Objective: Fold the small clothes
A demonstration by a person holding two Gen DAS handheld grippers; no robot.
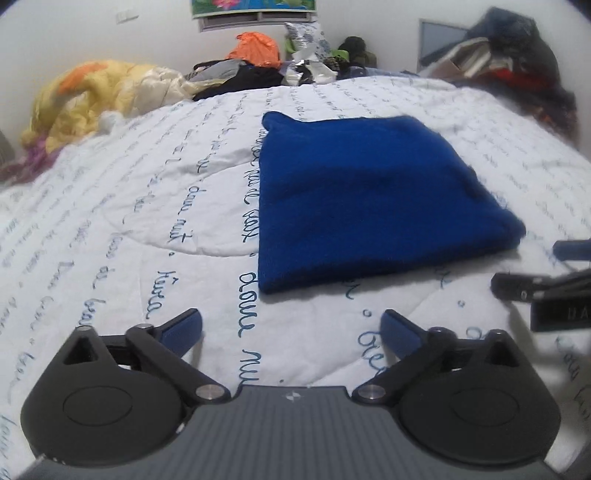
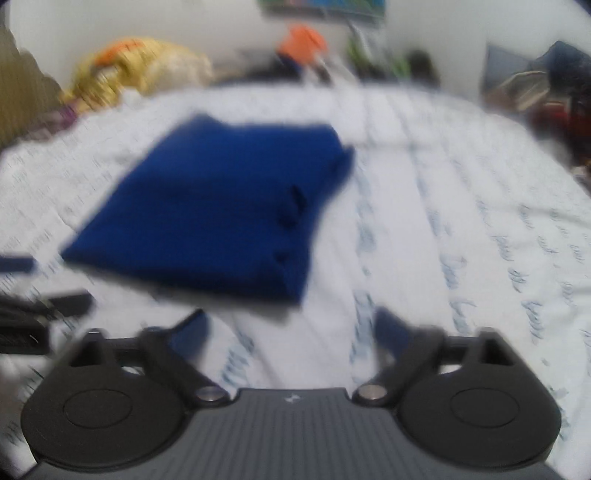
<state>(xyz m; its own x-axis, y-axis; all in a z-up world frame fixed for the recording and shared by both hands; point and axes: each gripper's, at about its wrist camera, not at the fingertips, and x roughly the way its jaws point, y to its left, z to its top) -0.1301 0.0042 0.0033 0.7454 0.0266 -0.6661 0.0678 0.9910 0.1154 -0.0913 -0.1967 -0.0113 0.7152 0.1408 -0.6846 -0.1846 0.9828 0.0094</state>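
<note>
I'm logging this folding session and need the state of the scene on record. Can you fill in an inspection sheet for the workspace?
Surface: white quilt printed with blue script, lightly wrinkled.
Job's things: blue garment lying folded flat on the quilt, touched by neither gripper.
Clutter: yellow bedding, orange item and dark clothes heaped at the far edge; books and fabric pile at far right.
Grippers: left gripper open, empty; right gripper open, empty, view blurred.
Cables: nothing seen.
Surroundings: white wall, picture above.
</note>
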